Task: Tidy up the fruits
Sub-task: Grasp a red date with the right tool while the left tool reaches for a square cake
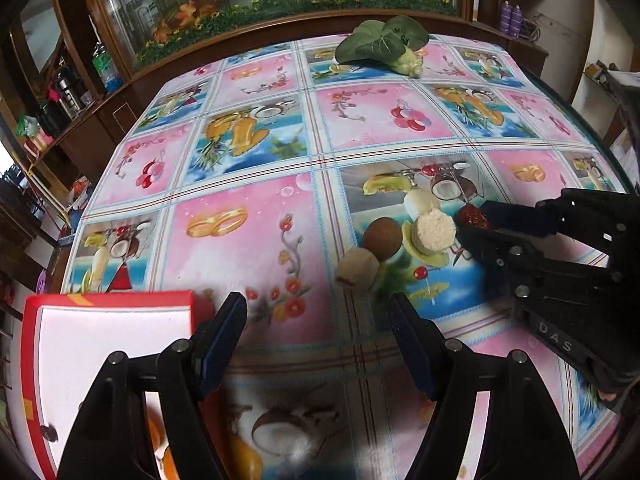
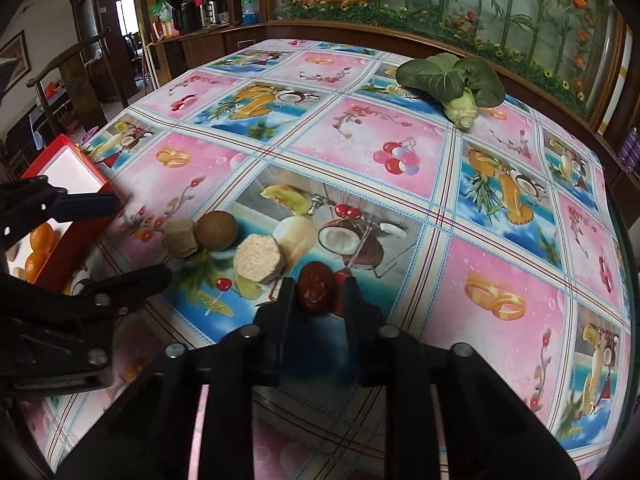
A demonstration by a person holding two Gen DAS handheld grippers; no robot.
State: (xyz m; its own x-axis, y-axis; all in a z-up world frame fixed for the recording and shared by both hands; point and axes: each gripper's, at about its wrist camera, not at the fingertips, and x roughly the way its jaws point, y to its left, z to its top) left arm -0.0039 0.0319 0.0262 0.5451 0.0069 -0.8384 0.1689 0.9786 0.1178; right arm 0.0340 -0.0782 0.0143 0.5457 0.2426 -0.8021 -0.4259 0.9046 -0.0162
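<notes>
Right gripper (image 2: pixel 316 294) clamped on wrinkled dark-red date (image 2: pixel 316 286), likely bound for red-walled white-lined box (image 2: pixel 76 236) left of it. Left gripper (image 1: pixel 316 316) gapes wide, empty, beside box.

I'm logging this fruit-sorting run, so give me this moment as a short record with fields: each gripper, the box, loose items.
right gripper: shut on the dark red fruit
left gripper: open, empty, beside the red box
red box contents: oranges
loose on tablecloth: brown round fruit, two tan cut pieces, pale round item
far end: leafy green vegetable
</notes>
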